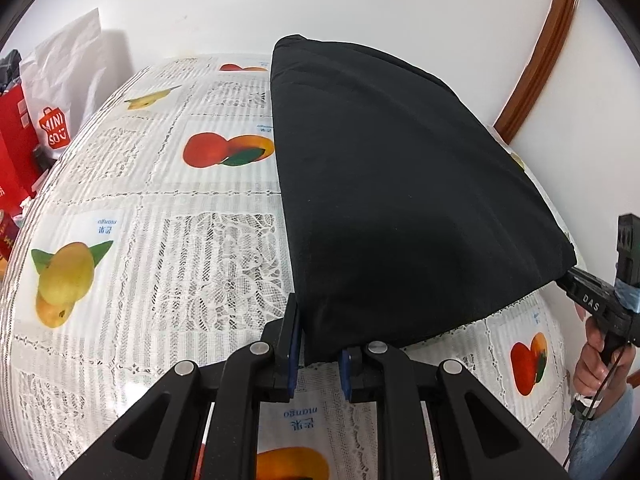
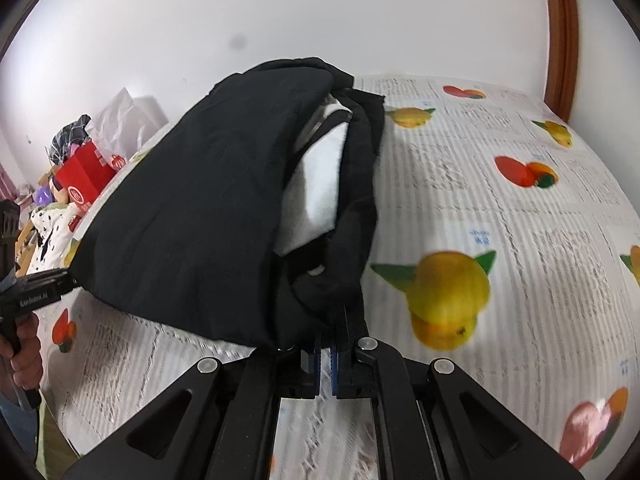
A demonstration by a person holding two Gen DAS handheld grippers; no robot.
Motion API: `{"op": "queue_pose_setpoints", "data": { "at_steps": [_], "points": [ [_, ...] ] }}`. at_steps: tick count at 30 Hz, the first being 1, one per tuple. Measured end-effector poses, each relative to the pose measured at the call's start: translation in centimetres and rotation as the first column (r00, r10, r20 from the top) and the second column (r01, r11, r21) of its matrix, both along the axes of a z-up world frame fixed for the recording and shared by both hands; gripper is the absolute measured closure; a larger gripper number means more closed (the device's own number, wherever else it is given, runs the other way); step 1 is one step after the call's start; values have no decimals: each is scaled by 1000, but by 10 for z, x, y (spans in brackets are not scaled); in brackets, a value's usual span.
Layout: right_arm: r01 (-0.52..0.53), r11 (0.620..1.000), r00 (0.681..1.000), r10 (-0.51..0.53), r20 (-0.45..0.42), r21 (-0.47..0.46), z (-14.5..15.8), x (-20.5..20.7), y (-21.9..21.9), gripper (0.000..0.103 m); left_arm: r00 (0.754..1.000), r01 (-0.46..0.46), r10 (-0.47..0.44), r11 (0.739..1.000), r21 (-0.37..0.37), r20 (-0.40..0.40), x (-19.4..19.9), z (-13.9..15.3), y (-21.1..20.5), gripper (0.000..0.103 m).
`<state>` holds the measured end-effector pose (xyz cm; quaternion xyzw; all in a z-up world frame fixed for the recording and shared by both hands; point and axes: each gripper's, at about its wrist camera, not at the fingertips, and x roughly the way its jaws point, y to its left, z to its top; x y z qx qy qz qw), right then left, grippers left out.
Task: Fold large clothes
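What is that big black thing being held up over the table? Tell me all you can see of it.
The black garment looks like soft, matte cloth, folded into several layers with something white showing inside along one open side. It is lifted at its near edge, sloping down toward the fruit-print tablecloth. The left gripper pinches one near corner, the right gripper the other.

The garment (image 1: 400, 200) is held raised over the tabletop (image 1: 160, 240), its near edge gripped at one corner by the left tongs (image 1: 320, 354) and at the other by the right tongs (image 2: 326, 350). Bags (image 1: 48, 112) are stacked at the tabletop's far left, against the wall.
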<state>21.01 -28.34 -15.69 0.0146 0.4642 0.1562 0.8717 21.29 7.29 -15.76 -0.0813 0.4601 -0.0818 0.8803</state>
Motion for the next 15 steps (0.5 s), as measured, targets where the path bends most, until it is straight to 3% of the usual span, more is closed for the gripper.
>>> {"op": "queue_pose_setpoints", "data": {
  "at_steps": [4,9,13,15],
  "points": [
    [18,1000,1000,-19,-11,-17,6,-10,-13,99,1000,-11,11,1000,3,-5,-2,-1,-2,87],
    [28,999,999,-27,47,-32,37,-29,-25,95,1000,-13,13,1000,-4,-28,-8,2,-1,86],
    [-9,1000,994,8,107,1,58,-34,-13,72,999,12,-12,1000,-26,-31,-20,7,-2,69],
    [-45,999,990,45,133,1,60,-32,4,72,1000,21,-21,999,-25,-16,-28,11,-3,63]
  ]
}}
